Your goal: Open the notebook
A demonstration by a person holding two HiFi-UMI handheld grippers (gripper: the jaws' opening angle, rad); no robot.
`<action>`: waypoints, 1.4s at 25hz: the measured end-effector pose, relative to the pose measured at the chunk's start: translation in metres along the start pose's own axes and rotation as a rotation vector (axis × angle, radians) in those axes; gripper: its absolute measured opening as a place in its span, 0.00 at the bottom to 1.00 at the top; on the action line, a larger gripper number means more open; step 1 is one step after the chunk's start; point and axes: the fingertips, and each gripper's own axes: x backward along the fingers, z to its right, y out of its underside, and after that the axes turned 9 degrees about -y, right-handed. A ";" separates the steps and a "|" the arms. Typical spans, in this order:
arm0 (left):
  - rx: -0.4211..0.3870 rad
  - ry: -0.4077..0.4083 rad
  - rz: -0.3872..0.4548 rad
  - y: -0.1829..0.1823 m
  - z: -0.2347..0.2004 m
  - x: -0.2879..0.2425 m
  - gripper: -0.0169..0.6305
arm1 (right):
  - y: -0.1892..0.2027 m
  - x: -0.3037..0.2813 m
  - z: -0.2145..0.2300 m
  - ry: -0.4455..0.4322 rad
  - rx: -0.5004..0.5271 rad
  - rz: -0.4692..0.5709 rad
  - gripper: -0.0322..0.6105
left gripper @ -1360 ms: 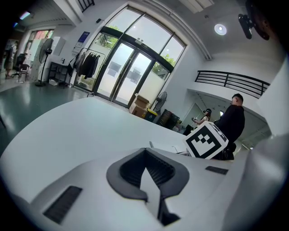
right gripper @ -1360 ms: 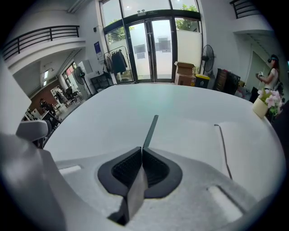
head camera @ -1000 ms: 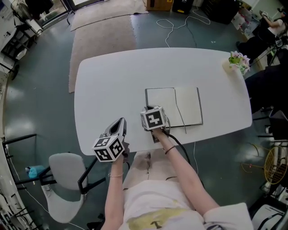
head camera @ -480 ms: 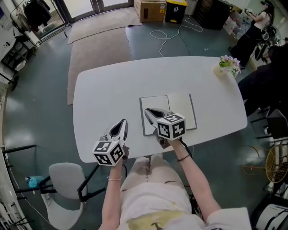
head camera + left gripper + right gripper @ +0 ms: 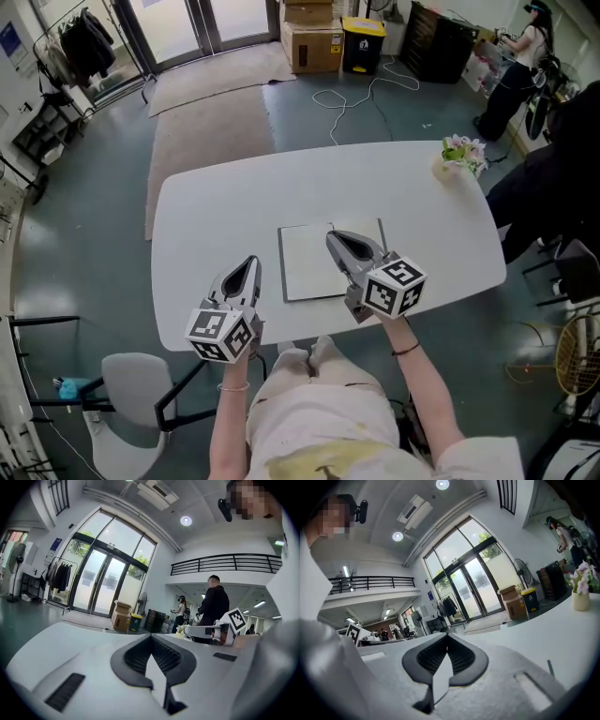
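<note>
- The person (image 5: pixel 319 412) sits at the near edge of the table, with both forearms reaching forward and a gripper in each hand.
- A grey chair (image 5: pixel 127 394) stands on the floor to the person's left, just off the table's near left corner.
- The left gripper (image 5: pixel 251 264) is over the near left part of the white table (image 5: pixel 216 216), left of the notebook and apart from it. In the left gripper view its jaws are pressed together at the tips, with nothing between them.
- The right gripper (image 5: pixel 334 237) is over the right half of the notebook. In the right gripper view its jaws are also closed tip to tip and hold nothing. Whether it touches the page cannot be told.
- The notebook (image 5: pixel 305 261) lies open and flat near the table's front edge, with its white pages up. The left page is in plain view and the right page is mostly behind the right gripper.
- A vase of flowers (image 5: pixel 457 155) stands at the far right corner of the table, well apart from the notebook.
- Beyond the table a rug (image 5: pixel 211 108) and a looped cable (image 5: pixel 352 94) lie on the floor. Farther back are a cardboard box (image 5: pixel 309 37) and a yellow-lidded bin (image 5: pixel 363 42).
</note>
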 end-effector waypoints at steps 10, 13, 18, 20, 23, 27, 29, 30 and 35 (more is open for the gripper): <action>-0.052 -0.078 0.125 -0.034 0.018 0.016 0.02 | -0.044 0.051 0.010 0.040 0.067 0.123 0.06; -0.058 -0.102 0.149 -0.042 0.017 0.022 0.02 | -0.054 0.060 0.014 0.071 0.082 0.152 0.06; -0.068 -0.129 0.170 -0.048 0.014 0.025 0.02 | -0.062 0.069 0.021 0.123 0.109 0.182 0.06; -0.066 -0.133 0.176 -0.051 0.011 0.026 0.02 | -0.064 0.071 0.021 0.141 0.121 0.186 0.06; -0.064 -0.138 0.186 -0.055 0.007 0.028 0.02 | -0.066 0.074 0.020 0.164 0.141 0.190 0.06; -0.076 -0.131 0.198 -0.063 0.007 0.025 0.02 | -0.072 0.077 0.022 0.190 0.160 0.198 0.06; -0.080 -0.128 0.198 -0.063 0.008 0.024 0.02 | -0.072 0.079 0.023 0.206 0.169 0.197 0.06; -0.084 -0.128 0.197 -0.062 0.008 0.024 0.02 | -0.072 0.081 0.023 0.213 0.173 0.196 0.06; -0.084 -0.139 0.190 -0.057 0.002 0.024 0.02 | -0.069 0.081 0.024 0.234 0.185 0.194 0.06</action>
